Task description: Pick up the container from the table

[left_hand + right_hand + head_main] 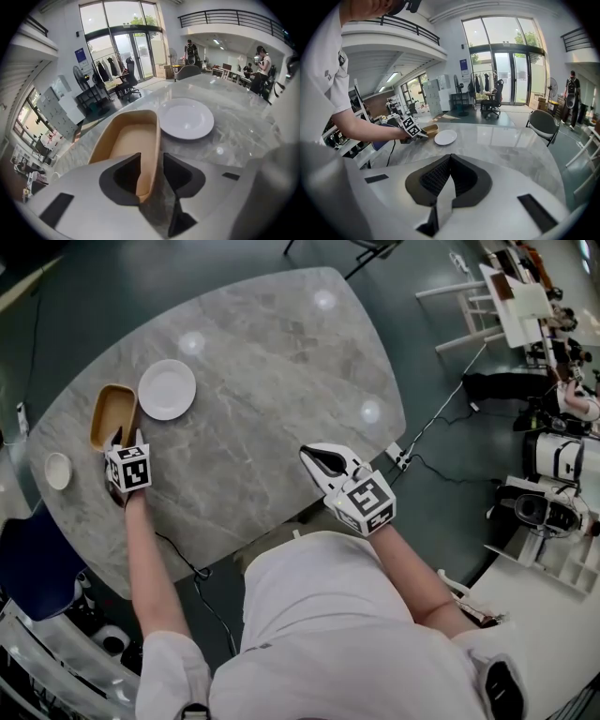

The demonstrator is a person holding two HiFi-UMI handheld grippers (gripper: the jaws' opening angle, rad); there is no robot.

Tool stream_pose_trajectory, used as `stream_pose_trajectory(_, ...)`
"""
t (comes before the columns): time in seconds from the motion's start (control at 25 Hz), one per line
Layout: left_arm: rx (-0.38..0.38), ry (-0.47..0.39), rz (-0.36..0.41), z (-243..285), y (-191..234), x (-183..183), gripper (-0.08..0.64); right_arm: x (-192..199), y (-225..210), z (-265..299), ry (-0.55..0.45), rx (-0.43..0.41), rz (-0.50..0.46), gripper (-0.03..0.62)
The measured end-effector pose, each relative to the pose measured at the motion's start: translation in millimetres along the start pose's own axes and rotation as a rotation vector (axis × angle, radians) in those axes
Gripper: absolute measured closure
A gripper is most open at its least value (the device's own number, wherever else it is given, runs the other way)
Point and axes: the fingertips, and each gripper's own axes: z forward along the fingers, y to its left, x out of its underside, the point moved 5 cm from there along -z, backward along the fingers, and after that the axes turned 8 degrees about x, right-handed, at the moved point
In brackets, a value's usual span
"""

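Observation:
The container [112, 415] is a tan oval dish lying near the left end of the grey marble table [272, 381]. My left gripper [121, 441] comes down onto its near end. In the left gripper view the container [126, 140] fills the middle, and my left gripper [151, 163] is open with the dish's right rim wall standing between the jaws. One dark pad is inside the dish; the other is outside, with a strip of table showing beside it. My right gripper [324, 461] hovers over the table's near edge, shut and empty [450, 160].
A white plate [167, 389] lies just right of the container, almost touching it [186, 120]. A small white bowl [58, 471] sits at the table's left edge. A grey chair [542, 123] stands beyond the far side, and a cable [427, 427] runs across the floor on the right.

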Motion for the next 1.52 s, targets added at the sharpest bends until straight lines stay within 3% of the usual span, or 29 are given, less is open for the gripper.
stream_pose_trajectory(0.44, -0.018, 0.044, 0.062, -0.3, 0.5, 2.3, 0.537, 1.5, -3.0, -2.3, 0.005, 0.011, -0.002, 0.581)
stream_pose_trajectory(0.92, 0.006, 0.003, 0.005, -27.9, -9.3, -5.8, 0.540, -1.9, -3.1, -8.9, -0.020, -0.020, -0.021, 0.581)
stream_pose_trajectory(1.52, -0.007, -0.102, -0.053, -121.2, -56.2, -23.6, 0.540, -23.4, 3.7, -14.9, -0.125, -0.156, -0.066, 0.581)
